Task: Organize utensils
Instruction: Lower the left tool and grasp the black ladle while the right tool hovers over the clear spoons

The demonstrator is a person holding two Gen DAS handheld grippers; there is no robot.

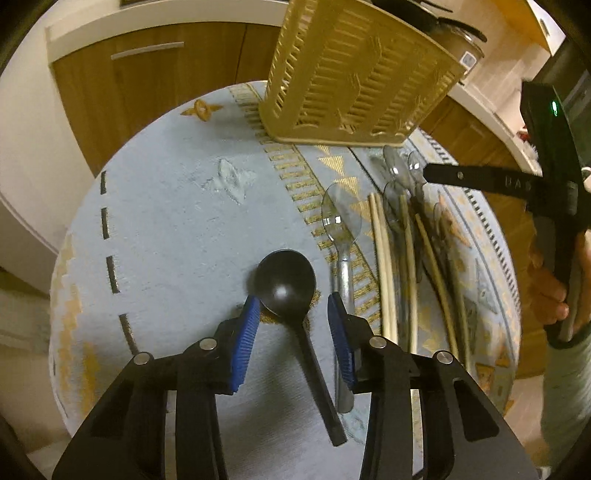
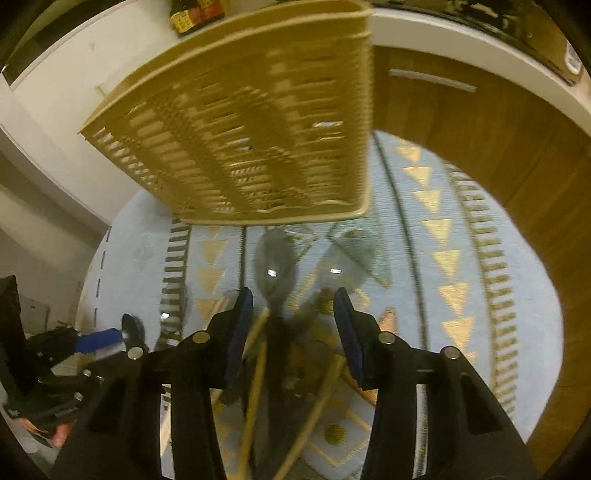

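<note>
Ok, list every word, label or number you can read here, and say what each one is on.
"BA", then a letter I cannot make out: raised on a finger of the right gripper.
Sticker on the pot: too small to read.
Bottle label: too blurred to read.

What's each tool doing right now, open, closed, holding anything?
Left tool: open, pads either side of the black spoon, not gripping it.
Right tool: open, over the pile of clear spoons and chopsticks, holding nothing.
</note>
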